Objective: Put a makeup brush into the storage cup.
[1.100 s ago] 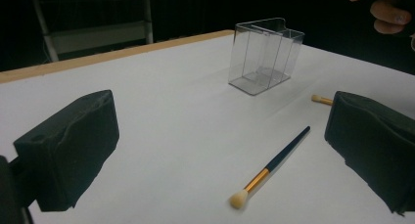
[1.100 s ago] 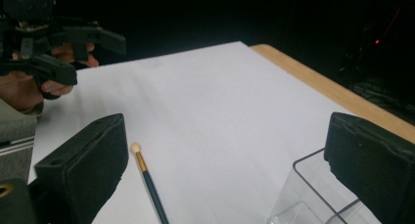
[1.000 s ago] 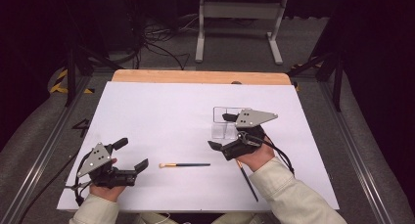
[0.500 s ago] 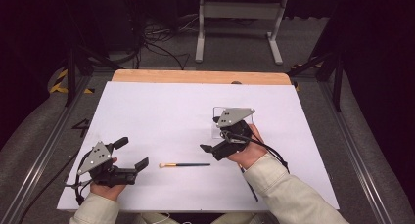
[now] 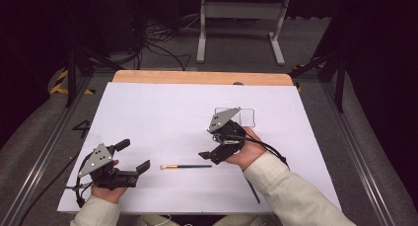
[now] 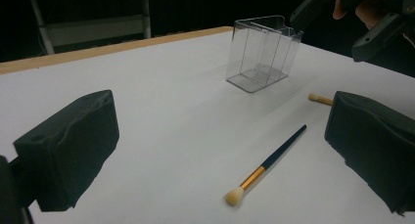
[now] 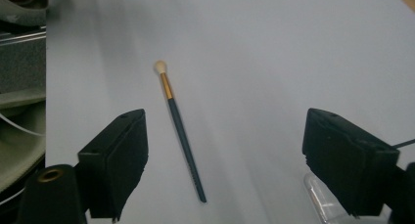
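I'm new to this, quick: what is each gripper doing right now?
Left gripper: open, holding nothing.
Right gripper: open, jaws just been closing, nothing gripped; the brush lies between them.
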{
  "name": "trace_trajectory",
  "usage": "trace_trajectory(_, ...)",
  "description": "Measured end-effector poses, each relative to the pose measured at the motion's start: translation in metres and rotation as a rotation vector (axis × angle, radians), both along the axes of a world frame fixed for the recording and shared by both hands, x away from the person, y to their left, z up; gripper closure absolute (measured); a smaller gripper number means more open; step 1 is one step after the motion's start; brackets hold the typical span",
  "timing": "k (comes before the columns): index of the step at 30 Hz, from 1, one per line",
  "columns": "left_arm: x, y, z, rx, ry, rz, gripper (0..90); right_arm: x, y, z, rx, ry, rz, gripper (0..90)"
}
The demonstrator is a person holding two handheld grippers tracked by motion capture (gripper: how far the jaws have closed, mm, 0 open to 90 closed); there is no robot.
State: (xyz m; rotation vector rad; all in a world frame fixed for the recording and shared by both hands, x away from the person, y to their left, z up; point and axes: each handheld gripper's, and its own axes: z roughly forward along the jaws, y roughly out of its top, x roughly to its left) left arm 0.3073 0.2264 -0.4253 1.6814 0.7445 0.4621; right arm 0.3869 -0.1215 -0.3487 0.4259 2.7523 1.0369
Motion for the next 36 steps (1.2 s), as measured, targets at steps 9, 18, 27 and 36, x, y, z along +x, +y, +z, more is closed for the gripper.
trace_trajectory(9, -0.007, 0.005, -0.001, 0.007, 0.010, 0.020, 0.4, 0.004, 0.011, -0.003, -0.050, 0.027, 0.028, 23.4)
trace_trajectory(18, -0.010, 0.009, -0.002, 0.013, 0.012, 0.030, 0.3, 0.008, 0.024, -0.013, -0.095, 0.051, 0.051, 23.4)
trace_trajectory(27, -0.007, 0.008, -0.003, 0.017, 0.012, 0.026, 0.3, 0.013, 0.035, -0.018, -0.129, 0.062, 0.082, 20.9)
trace_trajectory(36, -0.005, 0.008, -0.003, 0.016, 0.018, 0.017, 0.3, 0.015, 0.047, -0.024, -0.184, 0.081, 0.107, 20.5)
